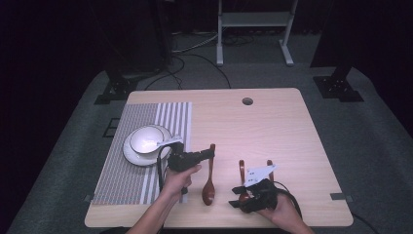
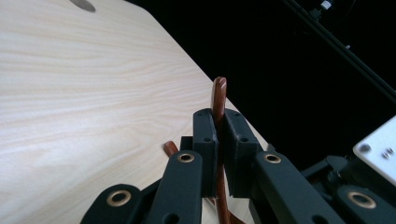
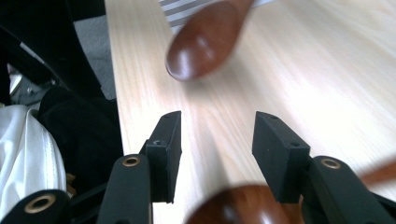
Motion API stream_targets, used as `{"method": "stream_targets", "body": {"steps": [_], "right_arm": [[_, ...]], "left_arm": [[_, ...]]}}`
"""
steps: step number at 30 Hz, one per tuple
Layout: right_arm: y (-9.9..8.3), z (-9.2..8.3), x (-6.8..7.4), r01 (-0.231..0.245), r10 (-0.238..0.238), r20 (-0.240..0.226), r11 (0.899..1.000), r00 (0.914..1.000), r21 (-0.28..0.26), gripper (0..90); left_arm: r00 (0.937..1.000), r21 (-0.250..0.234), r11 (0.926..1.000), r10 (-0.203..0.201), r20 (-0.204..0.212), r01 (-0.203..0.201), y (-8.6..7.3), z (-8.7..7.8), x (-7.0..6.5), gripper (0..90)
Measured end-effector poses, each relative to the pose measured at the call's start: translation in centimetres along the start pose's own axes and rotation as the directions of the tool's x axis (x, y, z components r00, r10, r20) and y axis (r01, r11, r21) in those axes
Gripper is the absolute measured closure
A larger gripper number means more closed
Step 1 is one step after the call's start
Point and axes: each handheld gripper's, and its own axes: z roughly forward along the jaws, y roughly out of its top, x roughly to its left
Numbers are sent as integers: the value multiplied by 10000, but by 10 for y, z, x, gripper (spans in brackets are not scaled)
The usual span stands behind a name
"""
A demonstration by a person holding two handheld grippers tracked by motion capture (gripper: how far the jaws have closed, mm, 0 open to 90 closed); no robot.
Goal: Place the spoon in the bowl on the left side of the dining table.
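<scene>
The wooden spoon [image 1: 209,180] sits near the front middle of the table [image 1: 272,122], its bowl at about 6 o'clock and its handle running up toward 12 o'clock. The left gripper [image 1: 210,155] has its jaws pressed together on the upper end of that handle; in the left gripper view the reddish handle [image 2: 218,95] stands out from between the two black pads [image 2: 205,140]. The bowl end seems to hang just over the tabletop or barely touch it; I cannot tell which.

At roughly 3 o'clock from this spoon lie two more wooden spoons [image 1: 242,178], close to the front edge. The right gripper [image 1: 238,197] hovers over them with its jaws spread and nothing between them; the right gripper view shows one dark spoon bowl [image 3: 243,207] just below the gap.

At about 10 o'clock from the held spoon a white bowl [image 1: 147,140] rests on a plate on a striped placemat [image 1: 146,146].

By my reading, the work is at an early stage: one spoon is gripped but not yet placed anywhere, probably bound for the bowl or the mat. The other two spoons lie untouched, so most of the job is left.
</scene>
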Motion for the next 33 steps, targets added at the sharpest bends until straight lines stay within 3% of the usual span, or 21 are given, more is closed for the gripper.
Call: {"method": "stream_targets", "body": {"steps": [7, 11, 22, 29, 33], "right_arm": [[-21, -33, -11, -699, 728, 669, 9965, 9951, -448, 496], [-31, -45, -15, -1019, 1076, 907, 9926, 9900, -661, 494], [-50, -63, -19, -1729, 1836, 1166, 9802, 9760, -966, 485], [-61, -78, -22, -2110, 2305, 1323, 9665, 9640, -1465, 467], [-66, -81, -23, -2246, 2480, 1355, 9600, 9592, -1669, 458]], "left_arm": [[9974, -210, 9984, 514, -510, -525, 8, -9, -2, 846], [9962, -301, 9978, 567, -664, -588, 10, -12, -2, 846], [9888, -433, 9931, 1039, -1071, -1090, 24, -21, -4, 845], [9786, -380, 9897, 1300, -1595, -1377, 45, -32, 0, 845], [9760, -500, 9898, 1225, -1800, -1334, 57, -38, 4, 845]]}}
